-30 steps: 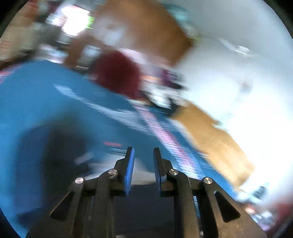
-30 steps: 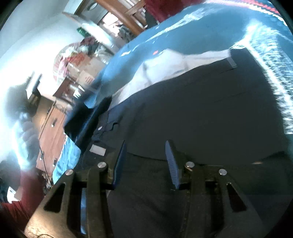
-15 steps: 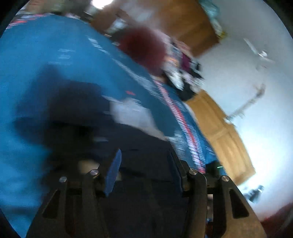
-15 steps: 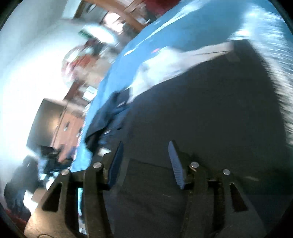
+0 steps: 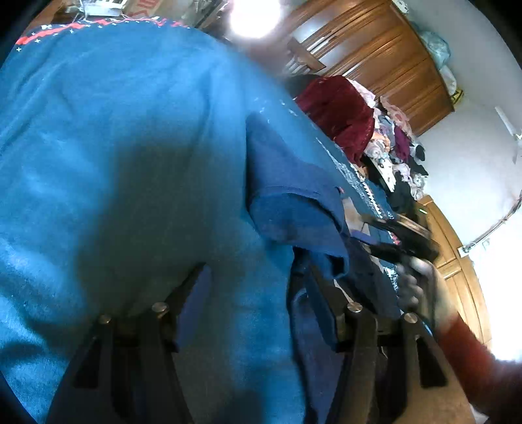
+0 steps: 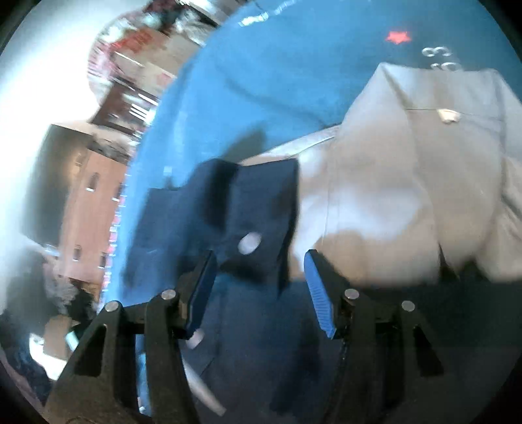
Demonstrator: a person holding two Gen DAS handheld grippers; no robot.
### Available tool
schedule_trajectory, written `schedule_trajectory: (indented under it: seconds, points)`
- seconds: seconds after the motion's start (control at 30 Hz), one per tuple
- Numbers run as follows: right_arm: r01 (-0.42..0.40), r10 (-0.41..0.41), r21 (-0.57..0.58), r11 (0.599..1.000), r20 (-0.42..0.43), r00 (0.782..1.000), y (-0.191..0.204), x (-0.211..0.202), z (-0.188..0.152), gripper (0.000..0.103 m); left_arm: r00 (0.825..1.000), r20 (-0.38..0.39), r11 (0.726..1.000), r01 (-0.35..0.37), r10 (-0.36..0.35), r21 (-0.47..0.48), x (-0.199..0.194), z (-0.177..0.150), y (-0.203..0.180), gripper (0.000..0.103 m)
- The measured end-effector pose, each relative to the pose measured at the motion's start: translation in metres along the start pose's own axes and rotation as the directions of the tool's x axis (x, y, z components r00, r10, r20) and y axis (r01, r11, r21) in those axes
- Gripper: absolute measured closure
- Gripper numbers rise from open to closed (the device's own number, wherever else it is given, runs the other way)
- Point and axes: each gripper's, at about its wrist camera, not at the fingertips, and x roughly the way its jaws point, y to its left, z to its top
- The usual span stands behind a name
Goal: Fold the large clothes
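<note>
Both views curve strongly at the rim, with black corners. In the left wrist view a blown-out window glares at the top and white light floods the lower right; a broad shadow darkens the blue cover. The right wrist view is smeared by motion blur, its left edge overexposed, the grey cloth patched with sunlight.

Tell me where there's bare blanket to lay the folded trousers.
The widest bare blanket lies left of the navy trousers in the left view, running to the patterned border. A smaller strip shows beyond the pale lining in the right view. It is crowded at the clothes pile past the far edge.
</note>
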Motion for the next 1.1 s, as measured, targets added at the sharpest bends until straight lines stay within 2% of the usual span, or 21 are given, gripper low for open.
schedule_trajectory:
  seconds: [0.13,0.17,0.23,0.3,0.4,0.47,0.6,0.67,0.7,0.77,0.87,1.0,1.1]
  points:
    - [0.038,-0.038,-0.028,0.999,-0.008,0.999,0.005,0.019,0.012,0.048,1.000,0.009,1.000,0.017,-0.017,0.010,-0.005,-0.001,0.004,0.031]
    - [0.038,-0.038,-0.027,0.999,-0.006,0.999,0.006,0.022,0.014,0.049,1.000,0.011,1.000,0.021,-0.021,0.017,-0.008,-0.001,0.006,0.027]
    - [0.018,-0.018,-0.013,1.000,-0.007,1.000,0.007,0.025,0.016,0.060,0.999,0.008,0.999,0.032,-0.033,0.043,-0.009,-0.002,0.001,0.018]
    - [-0.011,0.011,0.016,1.000,-0.010,1.000,0.004,0.025,0.015,0.078,0.999,-0.003,0.996,0.040,-0.040,0.081,-0.013,0.000,-0.002,0.009]
    - [-0.050,0.051,0.055,0.997,-0.002,0.999,-0.002,0.019,0.010,0.089,1.000,-0.022,0.990,0.011,-0.008,0.141,-0.014,-0.004,-0.009,0.004]
    - [-0.052,0.053,0.050,0.997,-0.004,0.999,0.000,0.021,0.009,0.089,0.999,-0.030,0.986,-0.011,0.016,0.164,-0.010,-0.005,-0.013,0.002]
    - [0.004,-0.004,-0.001,1.000,-0.005,1.000,0.003,0.033,0.011,0.086,0.998,-0.039,0.979,-0.048,0.057,0.197,-0.002,-0.003,-0.021,0.001]
    - [0.027,-0.027,-0.023,0.999,-0.007,1.000,0.006,0.035,0.012,0.087,0.995,-0.039,0.970,-0.086,0.097,0.226,0.003,-0.004,-0.029,0.000]
    - [0.028,-0.028,-0.019,0.999,-0.006,1.000,0.006,0.032,0.014,0.093,0.992,-0.038,0.965,-0.104,0.117,0.241,0.004,-0.006,-0.033,0.000]
    - [0.004,-0.004,-0.021,1.000,0.016,1.000,0.009,0.021,0.014,0.101,0.987,-0.038,0.952,-0.142,0.158,0.272,0.007,-0.009,-0.039,0.000]
    - [-0.035,0.038,-0.045,0.998,0.082,0.996,0.019,-0.007,0.010,0.101,0.974,-0.036,0.926,-0.203,0.225,0.318,0.012,-0.014,-0.047,0.000]
    - [-0.095,0.106,-0.070,0.993,0.184,0.977,0.028,-0.062,-0.004,0.101,0.951,-0.024,0.886,-0.278,0.309,0.370,0.021,-0.023,-0.057,0.000]
    - [-0.114,0.131,-0.081,0.990,0.250,0.959,0.026,-0.106,-0.021,0.101,0.944,-0.019,0.876,-0.298,0.329,0.381,0.021,-0.026,-0.058,0.000]
